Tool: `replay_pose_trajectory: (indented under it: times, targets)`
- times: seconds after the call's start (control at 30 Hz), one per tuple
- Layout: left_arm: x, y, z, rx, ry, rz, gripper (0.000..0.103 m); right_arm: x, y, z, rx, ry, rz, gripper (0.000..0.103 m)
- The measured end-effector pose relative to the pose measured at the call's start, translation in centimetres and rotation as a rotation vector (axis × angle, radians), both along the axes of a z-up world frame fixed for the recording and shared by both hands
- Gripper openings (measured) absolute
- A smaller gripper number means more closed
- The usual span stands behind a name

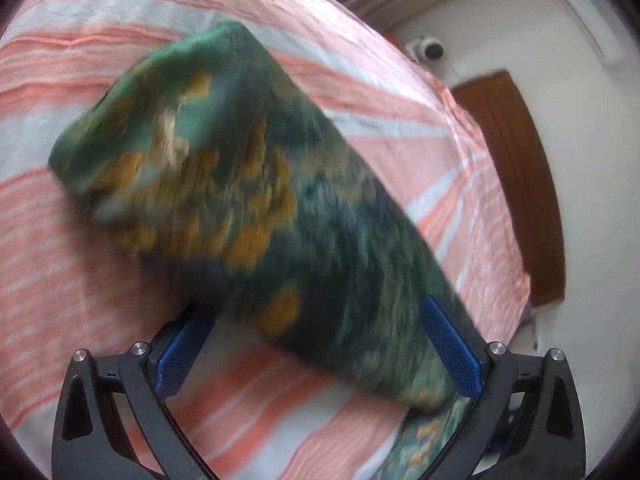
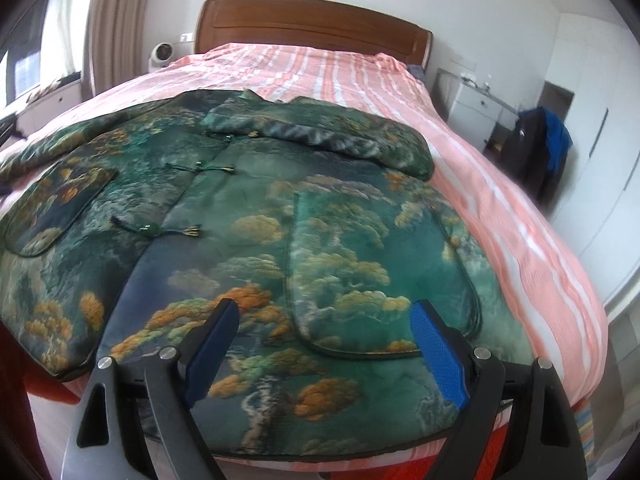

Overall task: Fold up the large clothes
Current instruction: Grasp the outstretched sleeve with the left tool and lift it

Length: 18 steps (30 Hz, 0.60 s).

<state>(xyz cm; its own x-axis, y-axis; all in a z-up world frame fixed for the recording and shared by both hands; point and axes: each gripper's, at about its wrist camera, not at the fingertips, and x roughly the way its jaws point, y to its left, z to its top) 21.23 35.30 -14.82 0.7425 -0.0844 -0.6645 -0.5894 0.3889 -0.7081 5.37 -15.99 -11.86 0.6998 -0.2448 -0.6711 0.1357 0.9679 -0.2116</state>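
The green printed jacket [image 2: 248,216] lies spread flat on the striped bedspread [image 2: 500,208], its hem at the bed's foot edge and its collar toward the wooden headboard [image 2: 312,24]. Bare bedspread lies between collar and headboard and along the jacket's right side. The right gripper [image 2: 324,344] hovers over the hem, jaws wide, nothing between them. The left gripper [image 1: 320,340] has a blurred sleeve [image 1: 224,168] between its spread pads; whether they press on it cannot be told.
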Motion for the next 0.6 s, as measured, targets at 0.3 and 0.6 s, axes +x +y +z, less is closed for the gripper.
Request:
replay_pose_trajectory:
  times: [0.3, 0.6]
  targets:
    - [4.8, -2.3, 7.3, 0.340, 0.101, -0.093, 0.014, -0.4, 1.3, -0.7, -0.024, -0.020, 0.082, 0.087]
    - [10.4, -27.6, 23.0, 0.984, -0.173, -0.613, 0.013, -0.3, -0.9, -0.8, 0.055, -0.028, 0.054, 0.087]
